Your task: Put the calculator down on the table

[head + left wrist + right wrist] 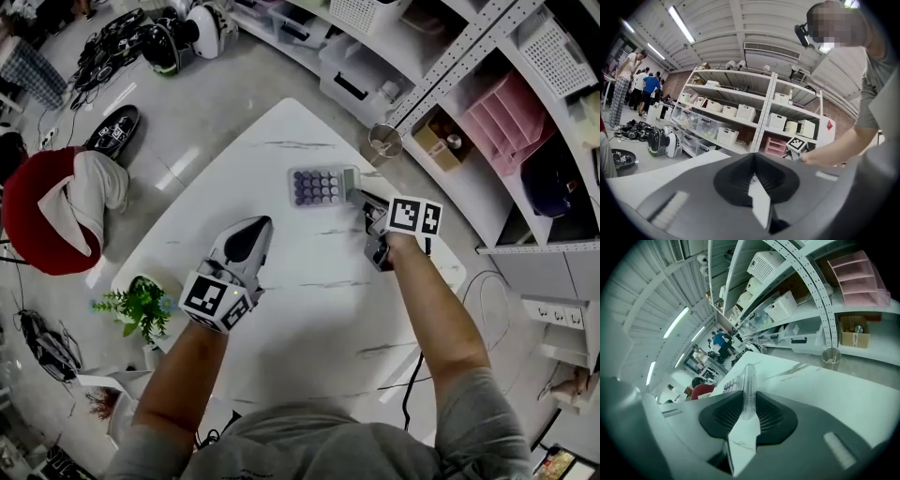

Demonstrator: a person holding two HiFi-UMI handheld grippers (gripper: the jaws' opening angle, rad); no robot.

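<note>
Inspection from the remote station, head view taken as the clock face.

**Task item.** The calculator (316, 187) sits toward 12 o'clock on the white table (309, 309), keys up and lying about flat. It is well inside the table edge. I cannot confirm that its underside actually bears on the top. It looks low and level against the surface, but no view shows the contact line.

**Right tool.** The right gripper (361, 199) comes in from 3 o'clock of the calculator and is clamped on its display end. In the right gripper view the jaws stand narrow, with the calculator's thin pale edge (748, 380) pinched between the pads and rows of keys showing just left of it. I judge an end grip was chosen to keep the jaws off the keys and let the body go flat without the tool fouling the table.

**Left tool.** The left gripper (258, 230) hovers at about 7 o'clock of the calculator, well apart from it. Its jaws are drawn together on nothing — its own view shows only table and shelving beyond. I judge it is parked clear so the right arm has room.

**Stage.** A clamped calculator, flat and low, fits either a set-down just short of release or a grasp just made — the views do not settle which.
</note>
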